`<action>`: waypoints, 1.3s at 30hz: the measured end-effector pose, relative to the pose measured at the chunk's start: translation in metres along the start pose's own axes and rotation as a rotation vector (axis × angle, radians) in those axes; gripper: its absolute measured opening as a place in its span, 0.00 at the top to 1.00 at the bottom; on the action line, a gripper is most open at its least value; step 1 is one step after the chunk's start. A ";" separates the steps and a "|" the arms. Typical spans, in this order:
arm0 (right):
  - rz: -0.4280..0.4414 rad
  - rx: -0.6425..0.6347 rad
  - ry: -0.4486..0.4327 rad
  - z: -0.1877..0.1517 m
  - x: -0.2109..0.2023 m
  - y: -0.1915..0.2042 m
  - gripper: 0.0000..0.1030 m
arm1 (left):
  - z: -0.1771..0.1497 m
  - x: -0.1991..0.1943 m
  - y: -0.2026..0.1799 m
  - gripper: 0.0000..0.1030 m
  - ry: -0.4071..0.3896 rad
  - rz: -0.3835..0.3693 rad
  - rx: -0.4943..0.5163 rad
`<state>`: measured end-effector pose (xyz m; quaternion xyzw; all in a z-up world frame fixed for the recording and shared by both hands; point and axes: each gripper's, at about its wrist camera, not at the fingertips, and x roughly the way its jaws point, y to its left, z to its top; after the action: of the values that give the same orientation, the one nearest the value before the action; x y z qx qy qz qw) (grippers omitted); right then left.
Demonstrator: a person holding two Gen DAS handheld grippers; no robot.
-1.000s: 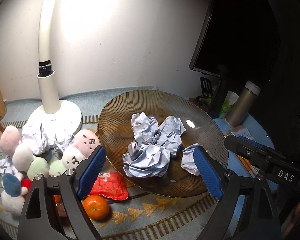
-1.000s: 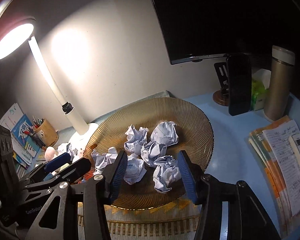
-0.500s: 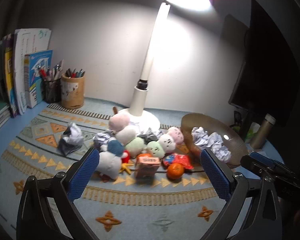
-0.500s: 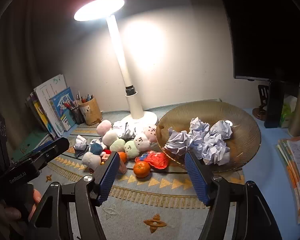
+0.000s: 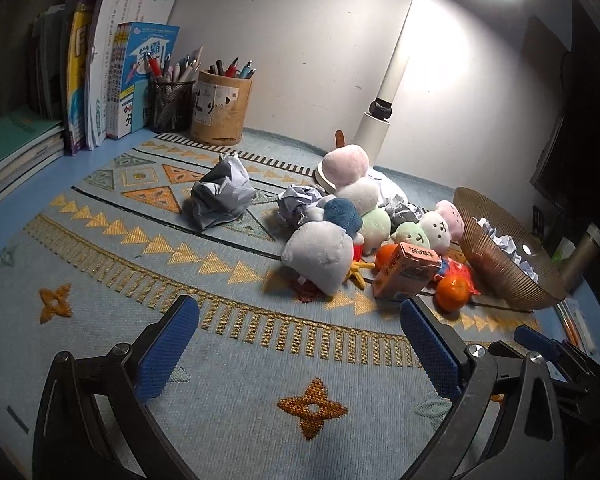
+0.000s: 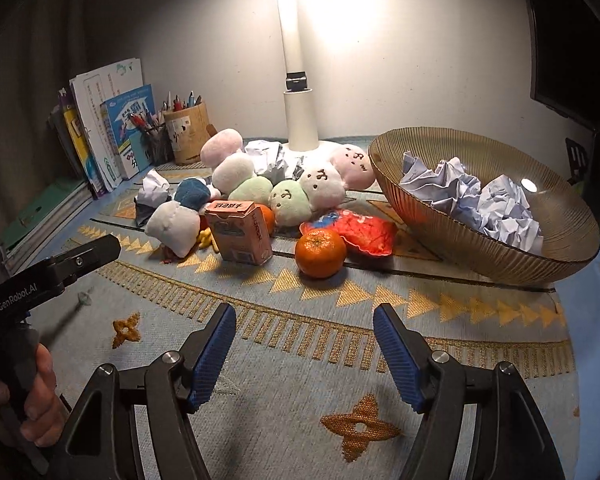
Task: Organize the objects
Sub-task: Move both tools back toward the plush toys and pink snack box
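Note:
My left gripper (image 5: pixel 300 344) is open and empty, low over the patterned mat, in front of a pile of small plush toys (image 5: pixel 352 216). A crumpled paper ball (image 5: pixel 220 196) lies apart at the pile's left. A pink carton (image 5: pixel 406 270) and a mandarin (image 5: pixel 452 292) stand at the pile's front. My right gripper (image 6: pixel 304 348) is open and empty, in front of the mandarin (image 6: pixel 320 252) and carton (image 6: pixel 240 236). The ribbed amber bowl (image 6: pixel 460 236) at the right holds several paper balls (image 6: pixel 472 196). A red packet (image 6: pixel 360 232) lies beside the bowl.
A white desk lamp (image 6: pixel 300 120) stands behind the pile. Pen cups (image 5: pixel 220 108) and upright books (image 5: pixel 112 76) line the back left. A dark monitor (image 5: pixel 568 128) and a metal flask (image 5: pixel 584 252) stand at the right. The left gripper's body (image 6: pixel 52 276) shows in the right wrist view.
Both grippers have pulled back from over the bowl and dropped low over the mat; the left one has swung left toward the pile. Both stay open and empty.

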<state>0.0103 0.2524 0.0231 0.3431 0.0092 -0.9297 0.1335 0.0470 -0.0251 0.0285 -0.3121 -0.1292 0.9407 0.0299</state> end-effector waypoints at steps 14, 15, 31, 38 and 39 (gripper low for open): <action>-0.009 -0.036 0.035 0.008 0.007 0.011 0.32 | 0.005 0.008 -0.003 0.02 0.062 -0.025 0.046; 0.038 -0.011 0.060 0.013 0.011 0.009 0.32 | 0.009 0.010 -0.006 0.02 0.066 0.002 0.094; 0.221 -0.009 0.156 0.082 0.076 0.054 0.54 | 0.043 0.044 0.008 0.02 0.117 0.009 0.282; 0.237 0.058 0.210 0.028 0.044 0.027 0.54 | 0.047 0.065 -0.014 0.02 0.138 -0.010 0.341; 0.225 0.069 0.208 0.027 0.043 0.024 0.54 | 0.048 0.069 -0.018 0.02 0.143 -0.010 0.348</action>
<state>-0.0321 0.2161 0.0179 0.4406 -0.0475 -0.8682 0.2234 -0.0377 -0.0089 0.0301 -0.3676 0.0364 0.9242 0.0970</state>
